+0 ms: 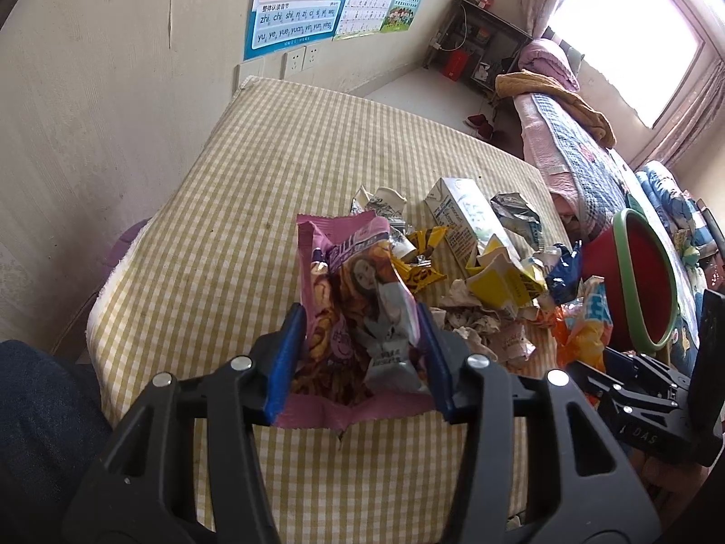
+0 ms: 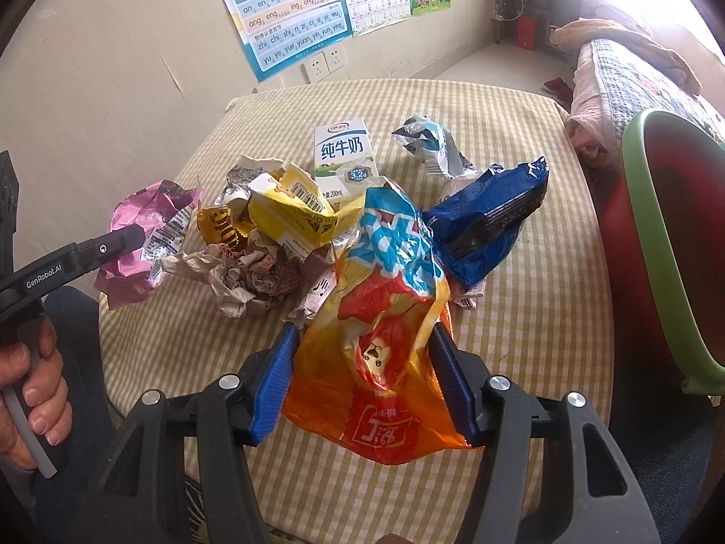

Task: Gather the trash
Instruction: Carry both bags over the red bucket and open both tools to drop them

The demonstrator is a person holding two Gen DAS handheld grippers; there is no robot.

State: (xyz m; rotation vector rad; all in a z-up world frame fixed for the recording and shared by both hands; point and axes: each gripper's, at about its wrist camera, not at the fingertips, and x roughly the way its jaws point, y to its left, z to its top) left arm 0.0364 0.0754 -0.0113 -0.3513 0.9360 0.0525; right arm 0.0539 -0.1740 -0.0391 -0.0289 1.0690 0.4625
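My left gripper (image 1: 362, 353) is shut on a pink snack bag (image 1: 358, 299), held over the checked table (image 1: 217, 235); the bag also shows in the right wrist view (image 2: 145, 231). My right gripper (image 2: 362, 376) is shut on an orange and blue snack bag (image 2: 385, 317). Behind them lies a trash pile: a white milk carton (image 2: 342, 154), a crushed yellow carton (image 2: 290, 213), crumpled paper (image 2: 253, 276), a blue wrapper (image 2: 489, 222) and a silver wrapper (image 2: 426, 140). A red bin with a green rim (image 2: 666, 245) stands at the table's right edge.
A wall with posters and sockets (image 2: 324, 63) is behind the table. A bed with quilts (image 1: 584, 136) lies to the right, and a dark shelf (image 1: 471, 41) stands in the far corner. The person's leg (image 1: 41, 417) is at the left.
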